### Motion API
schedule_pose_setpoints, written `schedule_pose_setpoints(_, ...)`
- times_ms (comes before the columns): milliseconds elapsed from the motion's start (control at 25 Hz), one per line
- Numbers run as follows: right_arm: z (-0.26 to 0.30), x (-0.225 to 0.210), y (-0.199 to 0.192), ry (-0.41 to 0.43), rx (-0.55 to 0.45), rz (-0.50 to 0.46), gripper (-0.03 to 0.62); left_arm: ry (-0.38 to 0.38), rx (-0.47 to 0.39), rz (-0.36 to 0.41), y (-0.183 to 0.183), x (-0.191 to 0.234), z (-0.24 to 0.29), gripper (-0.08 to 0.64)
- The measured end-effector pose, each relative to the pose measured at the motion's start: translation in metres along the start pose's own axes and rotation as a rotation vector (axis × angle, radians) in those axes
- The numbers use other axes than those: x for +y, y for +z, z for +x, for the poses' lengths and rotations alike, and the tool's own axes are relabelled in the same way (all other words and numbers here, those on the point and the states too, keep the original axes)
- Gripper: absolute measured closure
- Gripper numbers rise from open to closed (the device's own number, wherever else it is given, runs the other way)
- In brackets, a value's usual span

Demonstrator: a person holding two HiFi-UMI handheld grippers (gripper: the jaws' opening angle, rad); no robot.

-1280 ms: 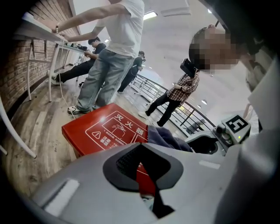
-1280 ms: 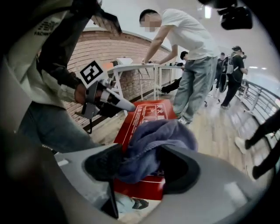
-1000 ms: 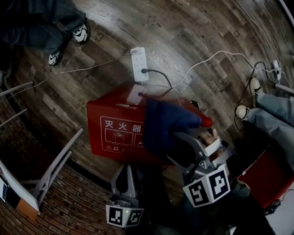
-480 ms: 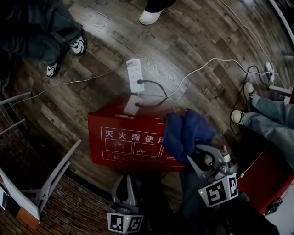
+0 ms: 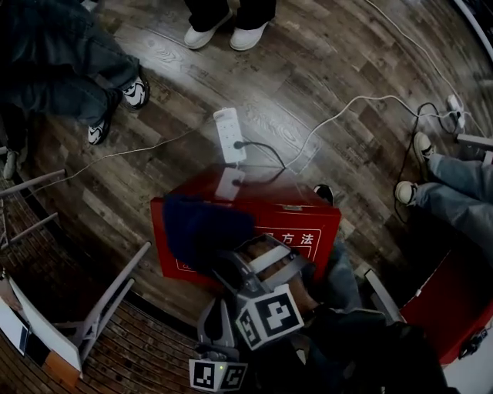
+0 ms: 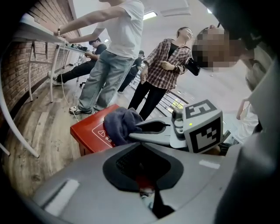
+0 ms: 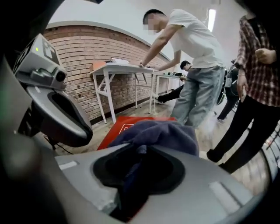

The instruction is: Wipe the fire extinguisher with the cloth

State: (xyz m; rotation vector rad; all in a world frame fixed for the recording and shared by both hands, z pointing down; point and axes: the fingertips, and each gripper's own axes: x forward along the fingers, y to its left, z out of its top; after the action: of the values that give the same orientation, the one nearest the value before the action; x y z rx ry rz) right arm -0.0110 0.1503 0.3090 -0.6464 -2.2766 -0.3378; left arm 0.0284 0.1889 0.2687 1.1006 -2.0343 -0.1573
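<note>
As its fingers finish closing on a bunched dark blue cloth (image 5: pixel 202 227), the right gripper (image 5: pixel 229 259) lays it over the red extinguisher box (image 5: pixel 308 223), apparently for wiping; the left gripper (image 5: pixel 218 308) idles, fingers together.

Head view: the cloth (image 5: pixel 202 231) and my right gripper (image 5: pixel 231 263) cover the left half of the red box's (image 5: pixel 312 231) printed label. My left gripper (image 5: pixel 218 317) lies partly beneath the right. The far edge cuts off a bystander's legs (image 5: pixel 227 11).

Cloth (image 5: pixel 202 229) fuzzy fabric, extinguisher box (image 5: pixel 308 223) glossy red, floor (image 5: pixel 339 77) matt wood.
</note>
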Motion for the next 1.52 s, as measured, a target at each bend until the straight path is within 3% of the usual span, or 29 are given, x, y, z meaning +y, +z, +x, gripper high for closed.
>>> schedule_pose_setpoints(240, -0.050, 0.021, -0.049, 0.037, 0.083, 0.050, 0.491, -0.016, 0.035, 0.046, 0.012, -0.020, -0.009, 0.554)
schedule_pose_setpoints(440, -0.106, 0.028, -0.102, -0.036, 0.174, 0.167, 0.492, -0.017, 0.045, 0.069, 0.015, -0.027, 0.000, 0.554)
schedule_pose_setpoints(600, -0.123, 0.000, -0.127, -0.153, 0.250, 0.212, 0.492, -0.041, 0.035, 0.063, 0.015, -0.039, 0.013, 0.554)
schedule_pose_setpoints(680, -0.114, -0.018, -0.117, -0.195, 0.268, 0.183, 0.492, -0.046, 0.029, 0.061, 0.016, -0.042, 0.013, 0.554)
schedule_pose_setpoints(760, -0.093, -0.018, -0.092, -0.170, 0.259, 0.109, 0.492, -0.035, 0.027, 0.054, 0.016, -0.039, 0.007, 0.554)
schedule_pose_setpoints(960, -0.040, 0.035, -0.047, 0.050, 0.208, -0.077, 0.492, 0.002, 0.027, 0.042, 0.014, -0.024, 0.002, 0.554)
schedule_pose_setpoints(1040, -0.049, 0.041, -0.055, 0.055, 0.209, -0.058, 0.492, 0.006, 0.028, 0.038, 0.013, -0.022, -0.001, 0.554)
schedule_pose_setpoints(1200, -0.091, 0.011, -0.097, -0.033, 0.241, 0.065, 0.492, -0.002, 0.028, 0.026, 0.012, -0.020, -0.003, 0.554)
schedule_pose_setpoints(1320, -0.115, 0.001, -0.115, -0.071, 0.223, 0.061, 0.484, -0.006, 0.030, 0.016, 0.008, -0.021, -0.004, 0.554)
schedule_pose_setpoints(1440, -0.131, 0.000, -0.106, -0.069, 0.161, 0.087, 0.435, -0.004, 0.028, 0.009, 0.009, -0.022, -0.005, 0.554)
schedule_pose_setpoints(1520, -0.136, -0.002, -0.093, -0.092, 0.115, 0.087, 0.356, -0.002, 0.028, 0.010, 0.009, -0.021, -0.004, 0.554)
